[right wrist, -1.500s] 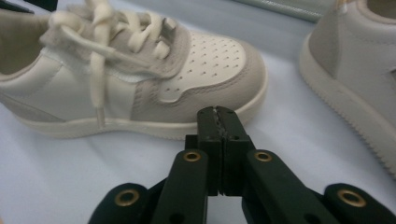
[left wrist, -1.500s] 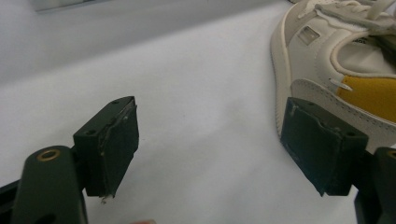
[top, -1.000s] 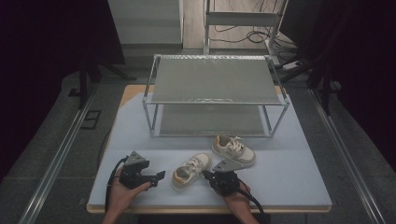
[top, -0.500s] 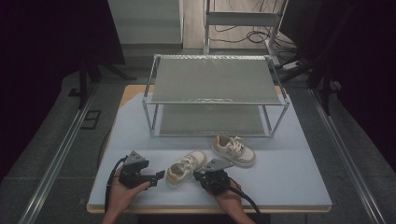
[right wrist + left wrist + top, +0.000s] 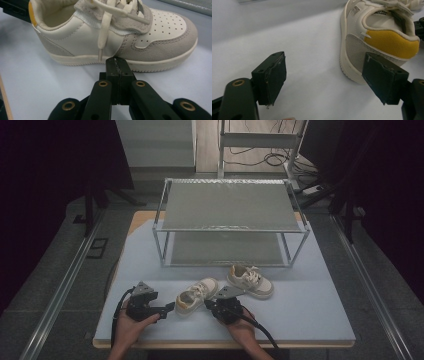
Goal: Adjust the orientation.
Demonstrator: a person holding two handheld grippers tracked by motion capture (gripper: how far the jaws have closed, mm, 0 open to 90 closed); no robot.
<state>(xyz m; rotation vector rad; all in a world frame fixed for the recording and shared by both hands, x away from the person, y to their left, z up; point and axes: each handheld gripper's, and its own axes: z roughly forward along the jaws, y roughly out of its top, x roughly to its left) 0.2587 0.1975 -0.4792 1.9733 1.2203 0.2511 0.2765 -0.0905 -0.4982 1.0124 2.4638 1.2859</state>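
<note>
Pale grey desk [image 5: 310, 315]; two-tier metal wire rack [image 5: 227, 205] at 12 o'clock. Two small cream-and-grey leather sneakers at desk centre: yellow-heeled one [image 5: 196, 295] between both tongs, second sneaker [image 5: 251, 281] at its 2 o'clock. Left tongs [image 5: 324, 77] released, heel just beyond. Right tongs [image 5: 117, 71] clenched empty, tips near the sole.

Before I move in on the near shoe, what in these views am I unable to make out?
- Near shoe: toe cut off by the top edge in the left gripper view; its far side is hidden by its own body in the right gripper view.
- Right gripper: whether its shut tips touch the sole, too close to tell.
- Far shoe: details too small in the high view.
- Rack: lower shelf dim under the top shelf.
</note>
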